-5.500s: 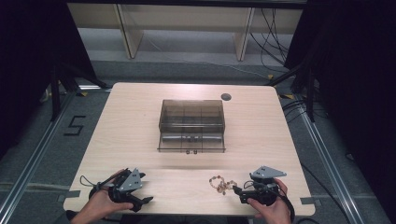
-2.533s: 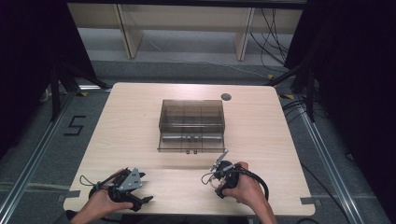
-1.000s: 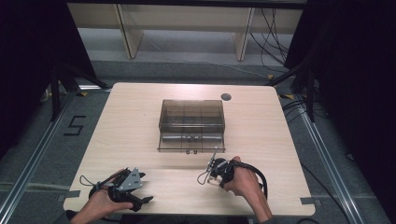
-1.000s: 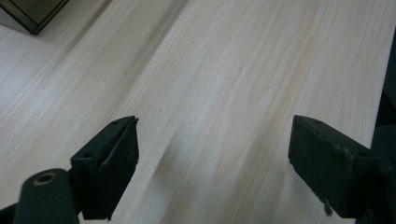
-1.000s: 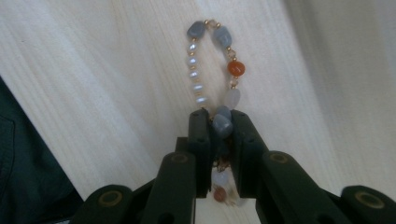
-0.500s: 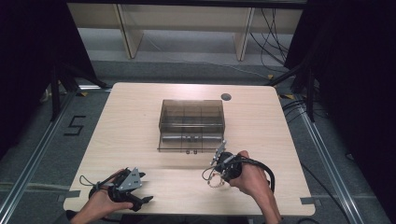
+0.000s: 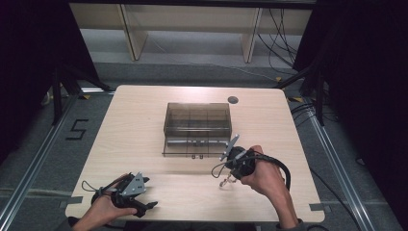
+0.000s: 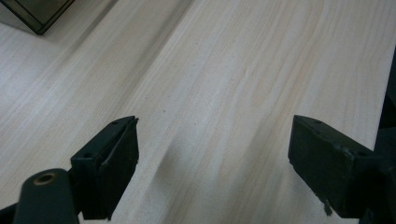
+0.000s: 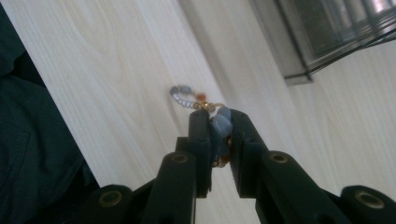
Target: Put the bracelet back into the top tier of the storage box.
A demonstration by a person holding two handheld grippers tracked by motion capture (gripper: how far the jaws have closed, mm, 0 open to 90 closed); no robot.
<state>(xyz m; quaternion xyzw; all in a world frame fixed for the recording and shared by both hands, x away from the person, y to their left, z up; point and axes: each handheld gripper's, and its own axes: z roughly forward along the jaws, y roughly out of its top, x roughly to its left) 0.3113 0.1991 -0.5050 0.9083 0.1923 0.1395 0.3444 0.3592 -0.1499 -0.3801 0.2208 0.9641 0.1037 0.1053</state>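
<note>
Right gripper view: the right tool (image 9: pixel 218 135) is clamped on a beaded bracelet (image 9: pixel 219 126), a pale blue bead pinched between the jaws and a short loop of smaller beads hanging past the tips above the bench (image 9: pixel 116 70). From the high view, that tool (image 7: pixel 230 168) sits just in front of the smoky plastic organizer box (image 7: pixel 197 126), the bracelet (image 7: pixel 225 182) dangling clear of the wood. The left tool (image 8: pixel 215 168) rests near the bench's front edge, jaws wide apart and empty. The step looks like carrying the bracelet to the box; next comes lining it up over a compartment or drawer without letting the loose end snag.
</note>
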